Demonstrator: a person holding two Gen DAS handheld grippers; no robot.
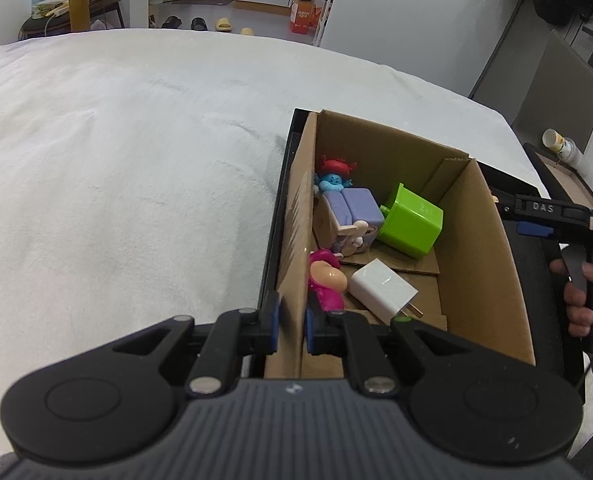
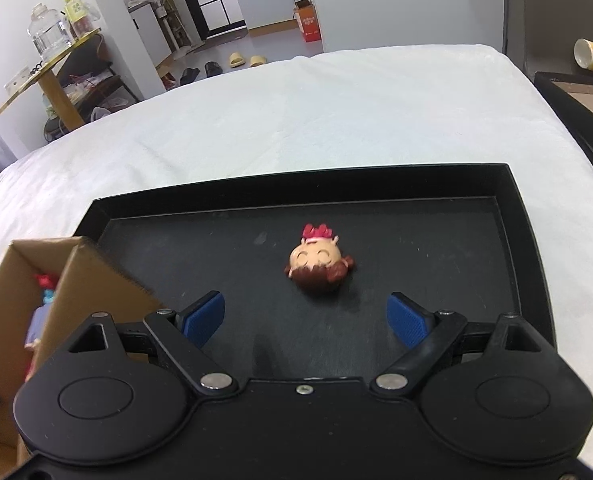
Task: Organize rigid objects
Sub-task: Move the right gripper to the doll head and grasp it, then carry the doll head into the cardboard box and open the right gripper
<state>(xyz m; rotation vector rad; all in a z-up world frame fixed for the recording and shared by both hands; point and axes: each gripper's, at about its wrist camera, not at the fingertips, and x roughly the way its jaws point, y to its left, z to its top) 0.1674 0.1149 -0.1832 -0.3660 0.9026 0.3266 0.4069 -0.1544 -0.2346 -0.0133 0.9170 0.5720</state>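
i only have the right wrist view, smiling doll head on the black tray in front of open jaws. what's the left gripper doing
Observer: The left gripper is shut on the near wall of the cardboard box, pinching its left side.
Operator: what's in the box
Observer: A green cube, a white charger plug, a pink figure, a purple block toy and a blue figure with red hair.
Operator: any room left for the head
Observer: Yes, bare cardboard floor shows along the box's right side, beside the charger.
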